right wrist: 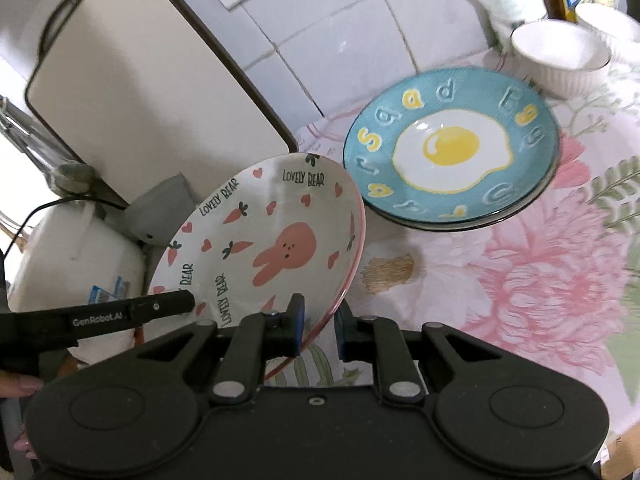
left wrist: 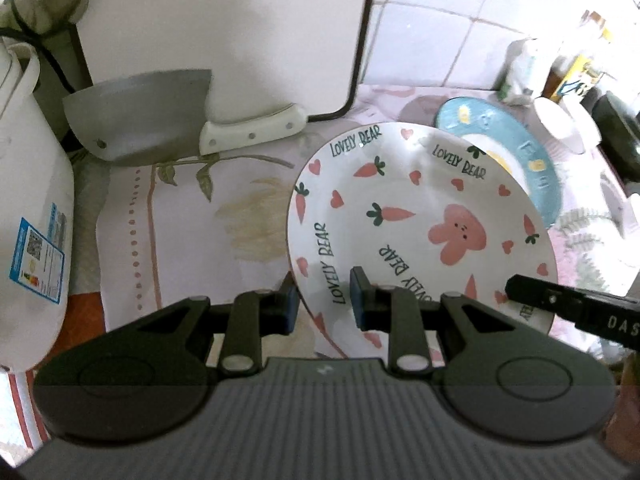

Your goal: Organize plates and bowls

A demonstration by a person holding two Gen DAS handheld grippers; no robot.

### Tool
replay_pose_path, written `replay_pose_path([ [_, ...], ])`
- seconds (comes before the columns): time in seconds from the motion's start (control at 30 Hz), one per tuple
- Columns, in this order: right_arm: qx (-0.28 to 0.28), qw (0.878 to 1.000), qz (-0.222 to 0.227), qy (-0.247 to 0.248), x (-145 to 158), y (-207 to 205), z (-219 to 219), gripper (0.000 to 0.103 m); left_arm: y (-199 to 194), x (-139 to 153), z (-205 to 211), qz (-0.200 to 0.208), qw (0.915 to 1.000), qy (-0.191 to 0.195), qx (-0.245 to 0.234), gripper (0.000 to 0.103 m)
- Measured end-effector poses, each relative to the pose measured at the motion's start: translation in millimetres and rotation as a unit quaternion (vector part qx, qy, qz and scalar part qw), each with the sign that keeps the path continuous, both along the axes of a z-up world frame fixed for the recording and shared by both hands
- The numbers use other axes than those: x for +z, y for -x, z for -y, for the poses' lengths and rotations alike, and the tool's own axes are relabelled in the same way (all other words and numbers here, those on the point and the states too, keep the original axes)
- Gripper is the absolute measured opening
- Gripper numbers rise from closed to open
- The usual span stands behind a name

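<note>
Hand-held grippers [left wrist: 324,300] [right wrist: 320,330] astride bunny plate [left wrist: 400,208] rim

A countertop draped in a floral tablecloth [right wrist: 540,280] is carrying the kitchenware. A blue fried-egg plate [right wrist: 450,152] is sitting on another plate at the far side, with white ribbed bowls [right wrist: 560,56] lying just beyond it to the right. A cleaver [left wrist: 140,120] is leaning at the far left against an upright cutting board [left wrist: 240,32], near a white rice cooker [left wrist: 28,200].
</note>
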State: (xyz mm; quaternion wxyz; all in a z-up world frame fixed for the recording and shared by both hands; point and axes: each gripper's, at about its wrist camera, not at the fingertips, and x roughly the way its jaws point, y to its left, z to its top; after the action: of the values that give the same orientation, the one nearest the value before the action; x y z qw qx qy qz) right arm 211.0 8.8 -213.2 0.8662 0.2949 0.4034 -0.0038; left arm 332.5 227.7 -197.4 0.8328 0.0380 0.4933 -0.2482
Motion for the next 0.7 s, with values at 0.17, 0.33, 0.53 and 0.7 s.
replay_pose_path([
  [0.17, -0.023, 1.000, 0.004, 0.006, 17.8, 19.7, 16.5, 0.021, 10.9, 17.6, 23.6, 0.015, 0.9997, 0.004, -0.019, 0.024],
  [0.33, -0.034, 0.999, 0.018, 0.010, 34.1, 32.2, 40.0, 0.022, 20.6, 35.6, 47.2, 0.034, 0.9986, 0.015, -0.037, 0.024],
  [0.53, -0.060, 0.998, 0.022, -0.003, 37.3, 36.2, 70.2, 0.022, 18.6, 39.0, 76.9, 0.027, 0.9985, 0.019, -0.044, 0.024],
  [0.7, -0.063, 0.998, 0.015, -0.007, 37.5, 31.7, 94.8, 0.022, 13.3, 35.8, 99.1, 0.017, 0.9985, 0.023, -0.047, 0.024],
])
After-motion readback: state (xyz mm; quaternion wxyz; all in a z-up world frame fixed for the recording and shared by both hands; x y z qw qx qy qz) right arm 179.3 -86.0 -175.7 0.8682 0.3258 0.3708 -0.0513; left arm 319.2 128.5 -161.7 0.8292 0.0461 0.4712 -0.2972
